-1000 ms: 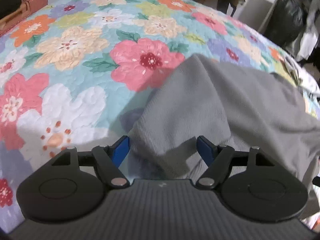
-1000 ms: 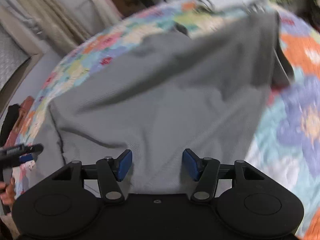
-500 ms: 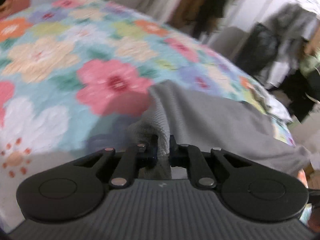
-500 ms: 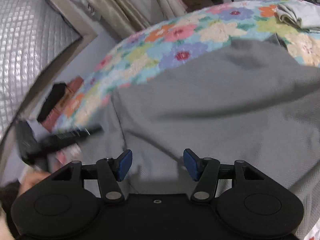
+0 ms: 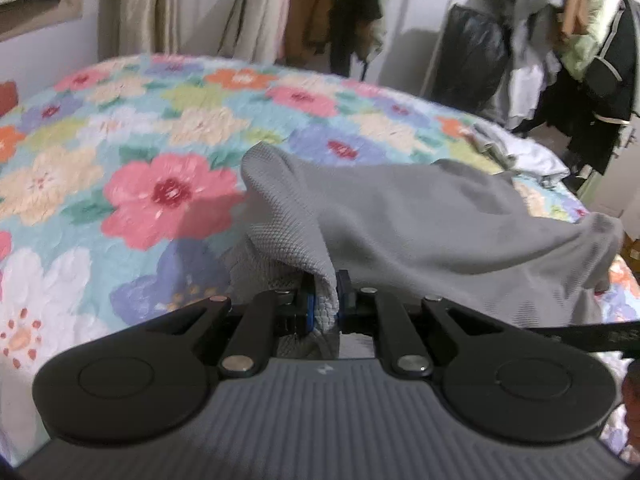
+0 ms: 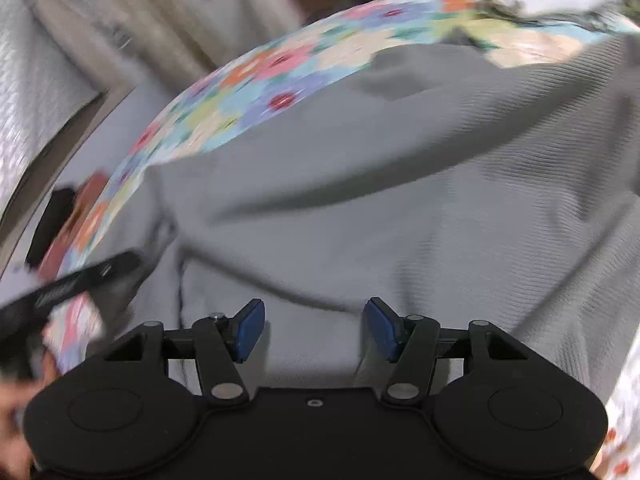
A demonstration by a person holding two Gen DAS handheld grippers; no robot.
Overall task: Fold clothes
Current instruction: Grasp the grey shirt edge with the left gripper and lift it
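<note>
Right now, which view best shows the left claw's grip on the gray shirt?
The left wrist view: the left claw is pinched shut on the gray shirt. The right wrist view shows it only blurred at the edge.

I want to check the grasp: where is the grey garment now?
The grey garment lies on the floral quilt, right of the big pink flower in the left wrist view; the left claw pinches its near edge, and the open right claw hovers over it.

Motion blur smears the floral quilt (image 6: 256, 92) in the right view.
</note>
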